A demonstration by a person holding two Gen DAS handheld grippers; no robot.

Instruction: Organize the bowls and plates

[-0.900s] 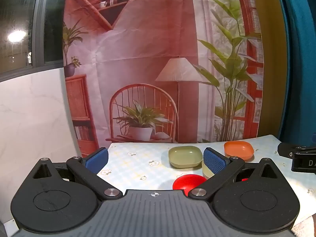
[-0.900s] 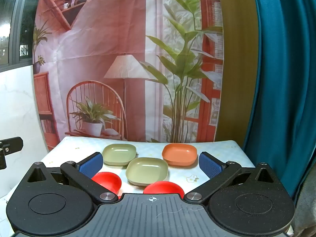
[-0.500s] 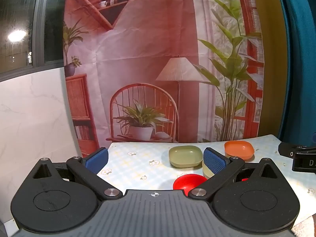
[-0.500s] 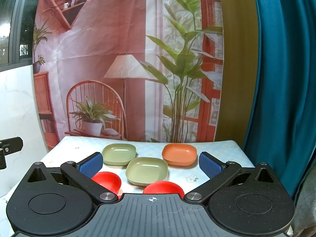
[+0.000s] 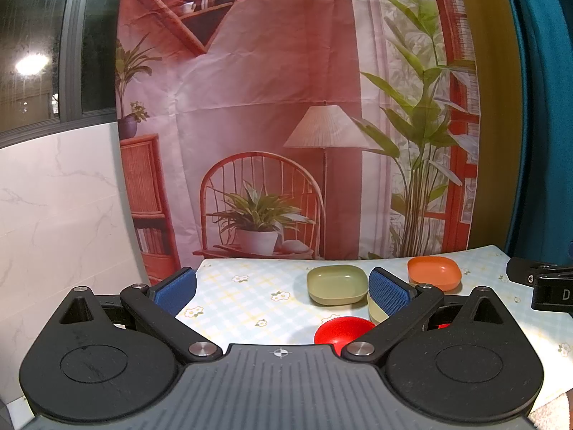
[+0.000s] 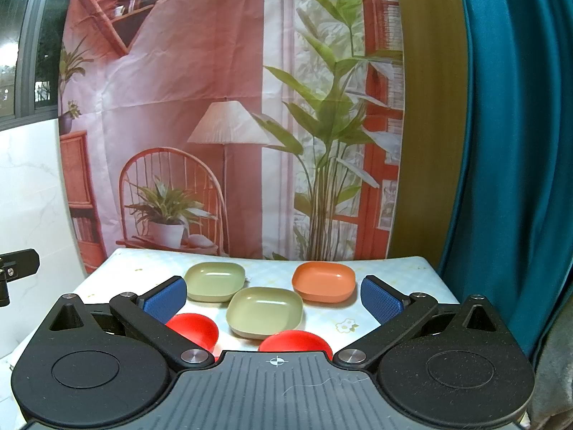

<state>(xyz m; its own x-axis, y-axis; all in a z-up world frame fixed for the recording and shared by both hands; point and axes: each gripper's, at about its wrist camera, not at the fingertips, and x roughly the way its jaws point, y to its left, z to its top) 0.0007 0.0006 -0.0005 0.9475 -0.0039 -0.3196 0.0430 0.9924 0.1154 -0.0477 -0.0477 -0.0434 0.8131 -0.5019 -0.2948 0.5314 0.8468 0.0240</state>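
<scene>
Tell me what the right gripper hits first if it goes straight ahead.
Probably nothing on the table: the open right gripper points level above the near green dish, so the printed backdrop likely comes first. Depth is unclear.

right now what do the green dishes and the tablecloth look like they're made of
Green dishes: probably plastic or melamine, with a smooth satin finish, soft highlights and thick rounded rims. Tablecloth: likely printed vinyl or oilcloth, lying flat with a faint sheen.
</scene>
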